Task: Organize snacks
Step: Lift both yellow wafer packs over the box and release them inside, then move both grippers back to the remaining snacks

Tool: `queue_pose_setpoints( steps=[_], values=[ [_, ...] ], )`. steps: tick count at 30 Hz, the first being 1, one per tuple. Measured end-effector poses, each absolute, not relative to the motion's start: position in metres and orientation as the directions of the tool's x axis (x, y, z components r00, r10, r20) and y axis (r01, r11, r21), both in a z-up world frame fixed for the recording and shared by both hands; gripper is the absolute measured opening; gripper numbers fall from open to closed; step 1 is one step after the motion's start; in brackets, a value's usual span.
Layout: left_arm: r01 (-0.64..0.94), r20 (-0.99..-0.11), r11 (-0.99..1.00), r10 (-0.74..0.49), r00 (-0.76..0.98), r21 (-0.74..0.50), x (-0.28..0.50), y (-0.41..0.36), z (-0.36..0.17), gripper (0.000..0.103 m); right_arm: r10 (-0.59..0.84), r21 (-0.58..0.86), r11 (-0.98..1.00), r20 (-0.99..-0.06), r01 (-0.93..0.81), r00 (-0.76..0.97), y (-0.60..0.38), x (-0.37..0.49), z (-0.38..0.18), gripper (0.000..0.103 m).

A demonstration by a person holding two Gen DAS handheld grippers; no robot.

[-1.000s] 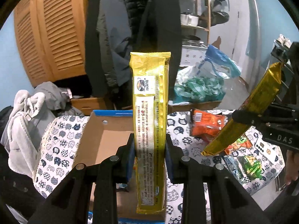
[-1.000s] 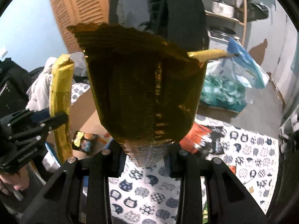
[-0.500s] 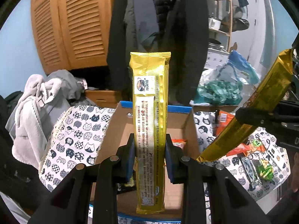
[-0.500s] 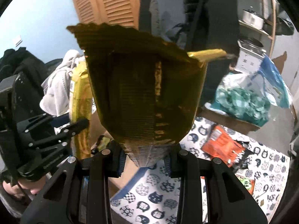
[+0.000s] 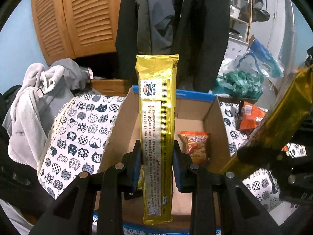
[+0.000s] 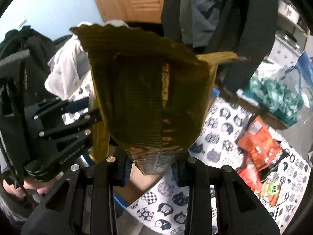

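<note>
My left gripper (image 5: 156, 162) is shut on a long gold snack pack (image 5: 157, 117) and holds it upright over an open cardboard box (image 5: 119, 129) with a blue rim. An orange snack bag (image 5: 195, 145) lies inside the box. My right gripper (image 6: 150, 168) is shut on a second gold snack pack (image 6: 148, 101), which fills the middle of the right wrist view. That pack also shows in the left wrist view (image 5: 279, 125), tilted at the box's right side. The left gripper shows in the right wrist view (image 6: 58, 129), close to the left of the pack.
The box stands on a cat-print cloth (image 5: 78, 133). Orange snack bags (image 6: 260, 146) and small packets lie on the cloth to the right. Grey clothes (image 5: 29, 98) are heaped at the left. Hanging coats (image 5: 172, 19) and a wooden louvred cabinet (image 5: 78, 15) stand behind.
Both grippers have moved left toward the box with their gold packs. The box is now centred under the left gripper, and the orange bag inside it has come into view.
</note>
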State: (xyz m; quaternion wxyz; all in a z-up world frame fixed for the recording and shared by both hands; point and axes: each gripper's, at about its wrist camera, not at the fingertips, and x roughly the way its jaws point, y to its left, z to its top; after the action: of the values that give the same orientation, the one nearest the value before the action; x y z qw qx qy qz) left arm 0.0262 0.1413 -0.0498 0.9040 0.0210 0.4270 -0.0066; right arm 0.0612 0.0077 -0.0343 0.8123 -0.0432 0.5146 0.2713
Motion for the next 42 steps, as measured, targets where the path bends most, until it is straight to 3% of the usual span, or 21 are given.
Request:
queue_pose_setpoints(
  steps=[7,11,12,14,15,18,29,42],
  values=[
    [0.023,-0.801,0.999,0.013,0.599,0.034,0.035,0.144,-0.066,0.029,0.375,0.237,0.852,-0.899,-0.466,0.228,0.019,0.074,-0.063,0.034],
    [0.022,-0.795,0.997,0.047,0.605,0.075,0.034,0.141,-0.069,0.033,0.354,0.221,0.871,-0.902,-0.439,0.248,0.019,0.082,-0.066,0.049],
    [0.020,-0.792,0.995,0.063,0.607,0.095,0.034,0.140,-0.068,0.037,0.356,0.225,0.875,-0.898,-0.429,0.257,0.018,0.085,-0.065,0.060],
    [0.010,-0.787,0.993,0.088,0.610,0.119,0.032,0.139,-0.068,0.060,0.355,0.221,0.884,-0.890,-0.411,0.286,0.014,0.088,-0.063,0.070],
    [0.005,-0.783,0.993,0.092,0.615,0.121,0.032,0.140,-0.067,0.065,0.351,0.216,0.890,-0.887,-0.403,0.301,0.014,0.090,-0.061,0.071],
    [-0.005,-0.774,0.992,0.101,0.625,0.125,0.031,0.141,-0.065,0.070,0.344,0.205,0.899,-0.878,-0.386,0.333,0.009,0.095,-0.058,0.072],
    [-0.021,-0.774,0.996,0.085,0.627,0.092,0.030,0.142,-0.056,0.070,0.354,0.196,0.907,-0.835,-0.373,0.421,-0.007,0.095,-0.030,0.076],
    [0.064,-0.706,0.998,-0.038,0.707,0.010,0.012,0.107,-0.013,0.073,0.293,0.147,0.939,-0.816,-0.310,0.499,-0.072,0.070,-0.007,0.078]
  ],
)
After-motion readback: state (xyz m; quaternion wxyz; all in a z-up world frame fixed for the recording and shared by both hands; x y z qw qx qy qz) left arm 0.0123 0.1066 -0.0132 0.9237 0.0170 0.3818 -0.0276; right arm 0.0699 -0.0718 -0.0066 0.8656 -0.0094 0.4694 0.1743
